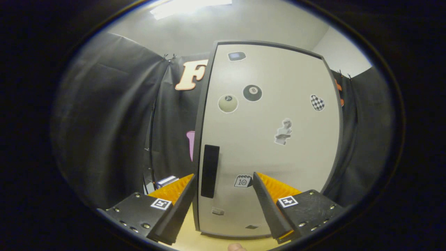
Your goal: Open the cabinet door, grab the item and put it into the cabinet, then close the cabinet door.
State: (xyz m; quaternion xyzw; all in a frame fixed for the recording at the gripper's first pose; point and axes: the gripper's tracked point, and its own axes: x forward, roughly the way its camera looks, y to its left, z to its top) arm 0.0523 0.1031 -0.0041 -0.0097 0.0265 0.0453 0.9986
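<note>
A tall pale cabinet (pixel 271 139) stands upright on a light wooden tabletop (pixel 186 237), just ahead of my fingers. Its door is shut and carries several stickers. A dark vertical handle (pixel 209 170) sits near the door's left edge, low down. My gripper (pixel 223 179) is open, and the handle lies between its fingers, closer to the left one. Nothing is held. The left fingertip (pixel 190 183) reaches just past the cabinet's left edge; the right fingertip (pixel 256 179) is in front of the door's lower middle.
Black cloth walls close in on both sides and behind the cabinet. A small pale object (pixel 166 181) lies on the table left of the cabinet, beyond the left finger. A fingertip of a person (pixel 236 247) shows at the near table edge.
</note>
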